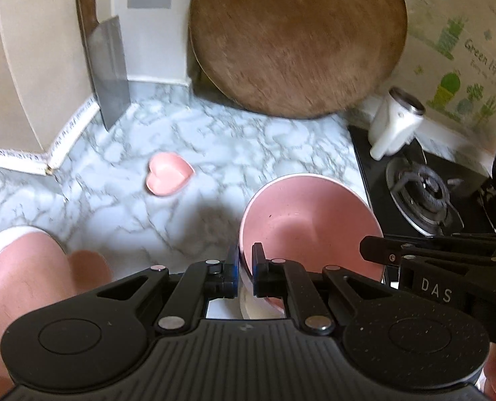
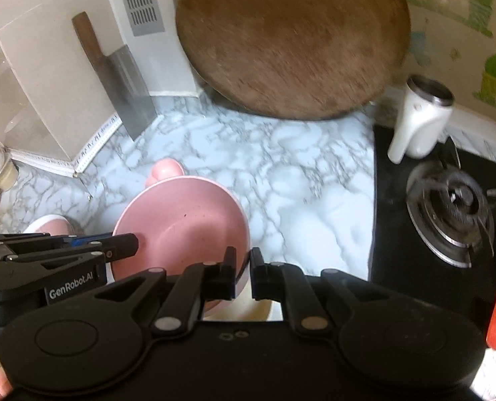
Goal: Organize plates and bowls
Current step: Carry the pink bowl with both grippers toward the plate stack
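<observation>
Pink bowl [image 1: 310,224], tilted with its mouth facing the cameras, has opposite rims pinched by both tongs.

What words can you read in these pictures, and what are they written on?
"DAS": on the right gripper.
"GenRobot.AI": on the left gripper.
"Green life": on the wall sticker; the smaller line under it is too blurred to read.
Small print on the white edge strip: too small to read.
</observation>
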`<state>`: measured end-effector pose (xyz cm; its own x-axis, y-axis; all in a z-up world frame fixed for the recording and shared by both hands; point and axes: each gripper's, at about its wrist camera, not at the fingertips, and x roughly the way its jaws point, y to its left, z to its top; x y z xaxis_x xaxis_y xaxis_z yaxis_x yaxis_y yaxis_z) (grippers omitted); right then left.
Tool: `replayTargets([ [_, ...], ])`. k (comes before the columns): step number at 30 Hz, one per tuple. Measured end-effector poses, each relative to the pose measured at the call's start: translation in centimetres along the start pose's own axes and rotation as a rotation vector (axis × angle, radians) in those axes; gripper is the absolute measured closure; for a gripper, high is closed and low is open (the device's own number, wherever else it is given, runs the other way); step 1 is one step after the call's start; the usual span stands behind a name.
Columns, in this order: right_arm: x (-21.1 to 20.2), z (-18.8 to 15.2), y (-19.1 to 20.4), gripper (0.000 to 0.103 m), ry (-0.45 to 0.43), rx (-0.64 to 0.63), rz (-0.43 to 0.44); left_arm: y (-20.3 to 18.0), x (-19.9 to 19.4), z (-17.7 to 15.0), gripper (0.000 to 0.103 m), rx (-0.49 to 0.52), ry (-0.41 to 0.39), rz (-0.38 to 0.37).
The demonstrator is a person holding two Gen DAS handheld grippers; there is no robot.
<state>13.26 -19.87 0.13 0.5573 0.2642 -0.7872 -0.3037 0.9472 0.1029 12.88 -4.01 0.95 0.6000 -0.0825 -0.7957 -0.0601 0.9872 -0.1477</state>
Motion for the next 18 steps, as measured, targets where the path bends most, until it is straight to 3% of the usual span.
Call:
replayTargets([
  [18, 2.2, -2.7, -1.8, 0.094, 0.06, 0.032, -0.004, -1.3, 3.1, -2.4, 0.097, 0.025, 0.06, 0.008],
])
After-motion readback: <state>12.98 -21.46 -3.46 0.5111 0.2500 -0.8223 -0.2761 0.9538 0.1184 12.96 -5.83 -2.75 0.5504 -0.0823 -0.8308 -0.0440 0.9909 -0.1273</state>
